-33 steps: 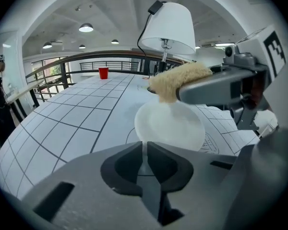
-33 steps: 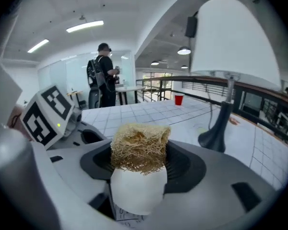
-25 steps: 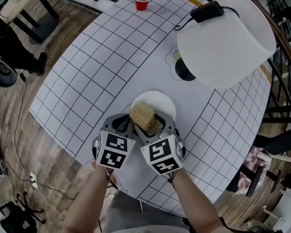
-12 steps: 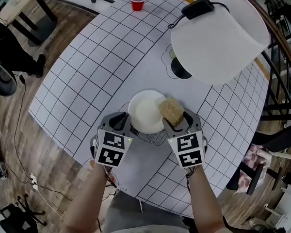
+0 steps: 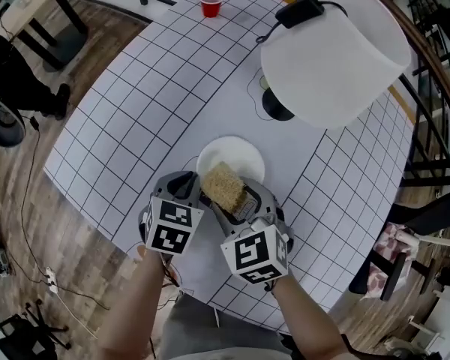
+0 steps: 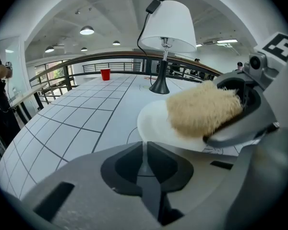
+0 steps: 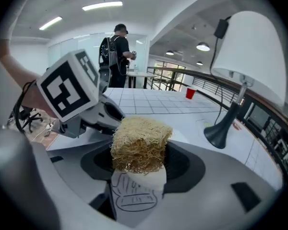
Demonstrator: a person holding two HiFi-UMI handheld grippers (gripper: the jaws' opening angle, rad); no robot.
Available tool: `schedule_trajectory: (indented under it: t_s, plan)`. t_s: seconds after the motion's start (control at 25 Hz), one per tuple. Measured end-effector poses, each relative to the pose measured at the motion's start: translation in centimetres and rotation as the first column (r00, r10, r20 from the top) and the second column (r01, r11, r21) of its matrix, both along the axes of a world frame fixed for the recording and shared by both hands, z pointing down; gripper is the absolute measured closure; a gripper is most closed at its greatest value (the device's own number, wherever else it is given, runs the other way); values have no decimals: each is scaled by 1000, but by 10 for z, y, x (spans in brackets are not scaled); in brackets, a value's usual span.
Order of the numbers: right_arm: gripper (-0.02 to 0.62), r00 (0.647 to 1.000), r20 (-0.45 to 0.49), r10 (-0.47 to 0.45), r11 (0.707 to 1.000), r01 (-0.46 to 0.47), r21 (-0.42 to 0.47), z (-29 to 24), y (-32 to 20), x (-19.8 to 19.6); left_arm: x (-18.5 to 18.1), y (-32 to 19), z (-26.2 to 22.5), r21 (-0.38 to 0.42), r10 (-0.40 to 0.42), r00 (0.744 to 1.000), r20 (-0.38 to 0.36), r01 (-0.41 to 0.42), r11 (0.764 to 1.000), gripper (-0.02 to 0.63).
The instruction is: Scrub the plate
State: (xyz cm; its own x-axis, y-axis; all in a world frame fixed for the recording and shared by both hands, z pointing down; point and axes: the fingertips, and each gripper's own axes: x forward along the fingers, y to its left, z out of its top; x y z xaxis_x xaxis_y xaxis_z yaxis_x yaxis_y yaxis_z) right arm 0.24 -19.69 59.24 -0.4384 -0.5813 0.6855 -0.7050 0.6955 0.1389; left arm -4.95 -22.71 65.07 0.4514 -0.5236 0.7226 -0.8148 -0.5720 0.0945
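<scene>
A white plate (image 5: 236,154) sits near the table's front edge, and my left gripper (image 5: 195,184) is shut on its near-left rim. In the left gripper view the plate's rim (image 6: 151,128) runs into the closed jaws of the left gripper (image 6: 144,152). My right gripper (image 5: 238,201) is shut on a tan fibrous scrubber (image 5: 222,183), which rests on the plate's near part. The scrubber (image 7: 140,142) fills the middle of the right gripper view, with the left gripper's marker cube (image 7: 69,89) just beyond it. The scrubber (image 6: 201,109) also lies across the plate in the left gripper view.
A table lamp with a big white shade (image 5: 334,51) and black base (image 5: 276,107) stands beyond the plate to the right. A red cup (image 5: 211,3) is at the far edge. The checked tablecloth (image 5: 135,111) ends close to my arms. A person (image 7: 116,51) stands far off.
The right gripper swept the scrubber from the plate's near-left part to its right rim and back to the near-left. The left gripper has kept its hold on the rim.
</scene>
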Motion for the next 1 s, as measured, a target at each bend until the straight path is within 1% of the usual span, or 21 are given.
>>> schedule_trajectory:
  t_s: [0.04, 0.12, 0.28, 0.36, 0.56, 0.64, 0.88, 1.0]
  plan:
    - [331, 1000, -16, -11, 1000, 10, -18, 7, 5, -6, 0, 0, 0, -2, -1, 1000, 0, 1, 1000, 563]
    - [333, 999, -41, 1, 999, -2, -35, 17, 9, -10, 1, 0, 0, -2, 0, 1000, 0, 0, 1000, 563]
    - [335, 999, -41, 30, 996, -33, -81, 31, 11, -4, 0, 0, -1, 12, 2, 1000, 10, -2, 1000, 563]
    - [336, 999, -51, 20, 995, -25, -99, 36, 14, -2, -1, 0, -1, 12, 2, 1000, 10, -2, 1000, 563]
    - [341, 993, -111, -28, 995, 18, -97, 40, 18, 2, 0, 0, 0, 11, 1, 1000, 4, -1, 1000, 563]
    - [341, 993, -115, -33, 994, 21, -112, 41, 21, 7, 0, 0, 0, 12, 2, 1000, 7, -2, 1000, 563]
    - [341, 995, -104, 11, 991, -25, -134, 39, 23, 39, 0, -1, 0, 14, 5, 1000, 8, -5, 1000, 563]
    - [339, 995, -40, 87, 980, -93, -177, 42, 19, 64, 0, -1, 0, 14, 6, 1000, 10, -6, 1000, 563]
